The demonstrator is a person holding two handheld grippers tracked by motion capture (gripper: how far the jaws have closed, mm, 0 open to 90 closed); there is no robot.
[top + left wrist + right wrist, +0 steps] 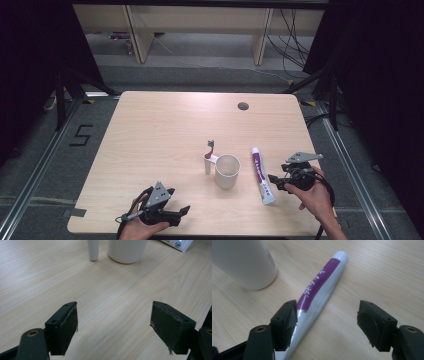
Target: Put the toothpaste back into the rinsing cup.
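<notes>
A white cup (227,171) stands near the middle of the light wooden table (160,130). A white toothbrush (209,156) with a purple head stands or leans just left of the cup. A white and purple toothpaste tube (262,176) lies flat to the cup's right, cap end away from me. My right gripper (274,181) sits open just right of the tube's near end. In the right gripper view the tube (319,282) runs past the left jaw, with the cup (244,262) beyond; the right gripper (328,320) holds nothing. My left gripper (182,212) rests open at the front edge, and the left gripper view shows the left gripper (113,322) over bare wood.
A round cable hole (243,106) sits near the table's far edge. Past my left jaws are the cup base (127,250), the toothbrush handle (93,250) and a corner of the tube (178,243). Grey floor, cables and furniture legs lie beyond the table.
</notes>
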